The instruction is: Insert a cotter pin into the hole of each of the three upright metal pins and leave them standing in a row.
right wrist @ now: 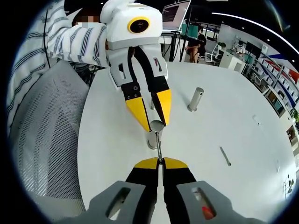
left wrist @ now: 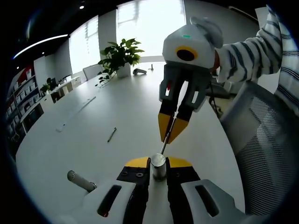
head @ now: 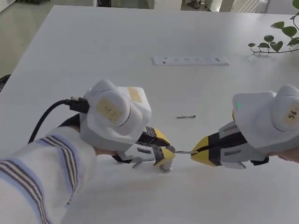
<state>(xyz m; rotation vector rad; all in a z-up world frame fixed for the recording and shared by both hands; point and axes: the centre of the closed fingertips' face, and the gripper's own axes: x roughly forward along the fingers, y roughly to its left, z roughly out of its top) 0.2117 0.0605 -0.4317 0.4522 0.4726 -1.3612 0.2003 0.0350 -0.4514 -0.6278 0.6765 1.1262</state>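
A broad white surface (head: 117,56) runs toward a bright office, with a white power strip (head: 190,60) lying at its far side and a leafy plant (head: 279,38) reaching in at the far right.

Near the front edge, the left tool (head: 164,148) is closed on an upright metal pin (right wrist: 153,135). Its yellow-tipped jaws sit one on each side of the pin's top end, and the pin's foot rests on the surface. The right tool (head: 196,153) faces it from the right. Its jaws are pinched together on one end of a thin cotter pin (right wrist: 159,148), which it holds level and pointed at the metal pin. The cotter pin's free end meets the metal pin just under its top; whether it is inside the hole cannot be told. The tips of the two tools are near each other, with the bare length of the cotter pin between them.

A second metal pin (right wrist: 196,99) stands upright on the surface a little beyond the left tool, apart from the held one. A second cotter pin (head: 186,117) lies flat farther off, beyond the gap between the tools, touching nothing.

A striped sleeve (head: 37,177) covers the arm behind the left tool, and a black cable (head: 55,106) trails from that tool's back. A grey mesh chair (right wrist: 51,126) stands at the near edge.
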